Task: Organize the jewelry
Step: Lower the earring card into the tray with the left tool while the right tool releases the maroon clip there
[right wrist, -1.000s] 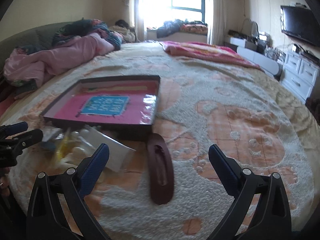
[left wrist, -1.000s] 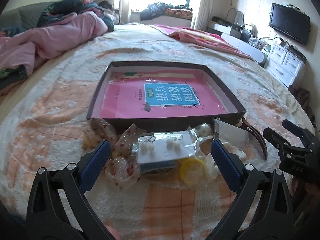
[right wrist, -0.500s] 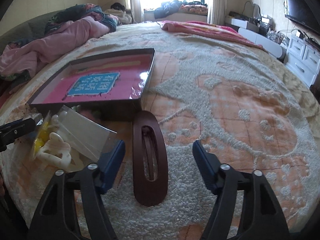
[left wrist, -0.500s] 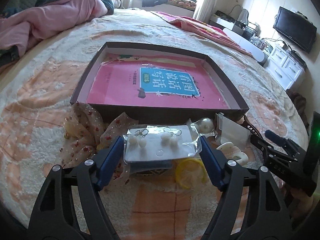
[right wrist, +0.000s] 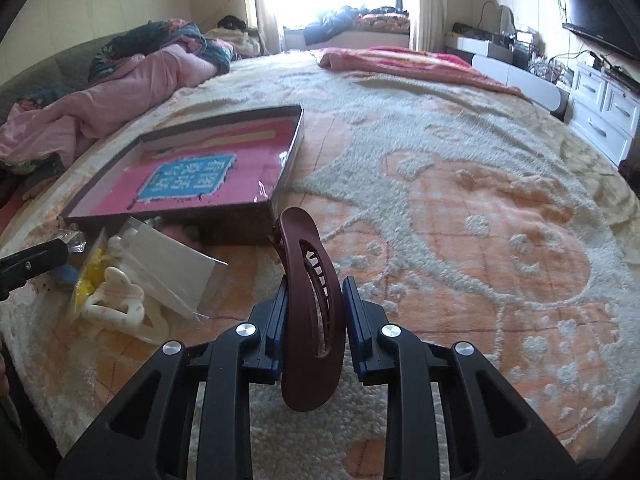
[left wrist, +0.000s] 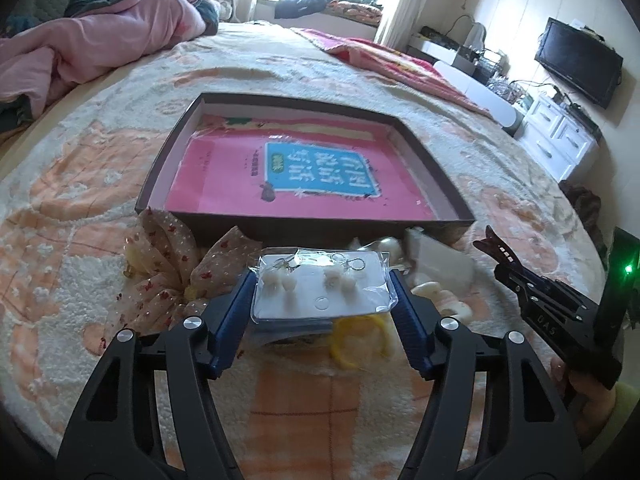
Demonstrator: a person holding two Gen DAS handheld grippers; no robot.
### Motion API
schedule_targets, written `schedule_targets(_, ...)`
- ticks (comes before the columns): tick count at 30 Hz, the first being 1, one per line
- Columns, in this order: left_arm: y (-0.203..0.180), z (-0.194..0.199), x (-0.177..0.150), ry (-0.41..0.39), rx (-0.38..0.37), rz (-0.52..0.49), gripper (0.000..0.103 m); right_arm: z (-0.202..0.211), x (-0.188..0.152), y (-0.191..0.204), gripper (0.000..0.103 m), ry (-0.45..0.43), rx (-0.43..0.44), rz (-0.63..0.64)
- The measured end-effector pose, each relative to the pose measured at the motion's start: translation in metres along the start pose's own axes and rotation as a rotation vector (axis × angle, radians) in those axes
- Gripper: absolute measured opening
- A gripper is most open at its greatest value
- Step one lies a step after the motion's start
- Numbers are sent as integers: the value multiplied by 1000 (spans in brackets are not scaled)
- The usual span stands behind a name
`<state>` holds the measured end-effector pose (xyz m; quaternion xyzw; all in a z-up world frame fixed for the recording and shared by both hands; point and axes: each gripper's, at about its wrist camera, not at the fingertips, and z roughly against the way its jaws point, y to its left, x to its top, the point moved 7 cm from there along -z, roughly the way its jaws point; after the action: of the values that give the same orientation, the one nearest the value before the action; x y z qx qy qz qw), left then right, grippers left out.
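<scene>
A clear packet of pearl earrings (left wrist: pixel 320 288) lies on the bedspread in front of a shallow dark box (left wrist: pixel 428 164). My left gripper (left wrist: pixel 322 308) is closing on this packet, its blue pads against both side edges. My right gripper (right wrist: pixel 314 292) is shut on a brown hair clip (right wrist: pixel 308 320), which stands on edge between the pads. In the left wrist view the right gripper (left wrist: pixel 520 276) is at the right, with the clip's tip (left wrist: pixel 490 240) poking out. The left gripper's fingertips (right wrist: pixel 32 260) show at the right wrist view's left edge.
A pink book (left wrist: pixel 304 176) lies inside the box (right wrist: pixel 288 164). Around the packet lie a dotted fabric bow (left wrist: pixel 168 268), a yellow ring (left wrist: pixel 360 340), a white hair claw (right wrist: pixel 116 304) and a clear bag (right wrist: pixel 168 260). Pink bedding (right wrist: pixel 100 108) is heaped at the back left.
Both grippers' jaws came together: the left one around the earring packet, the right one onto the brown hair clip, which turned from flat to standing on edge.
</scene>
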<state>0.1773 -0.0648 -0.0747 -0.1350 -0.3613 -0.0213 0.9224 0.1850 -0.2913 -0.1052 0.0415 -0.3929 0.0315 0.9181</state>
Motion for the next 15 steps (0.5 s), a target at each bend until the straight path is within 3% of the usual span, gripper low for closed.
schedule_targets(7, -6, 16, 21, -70, 8, -28, 57, 18, 15, 9, 24, -60, 23, 28)
schedule_targets(15, 25, 14, 59, -126, 51, 37, 57, 20, 36, 37, 24, -94, 60, 78)
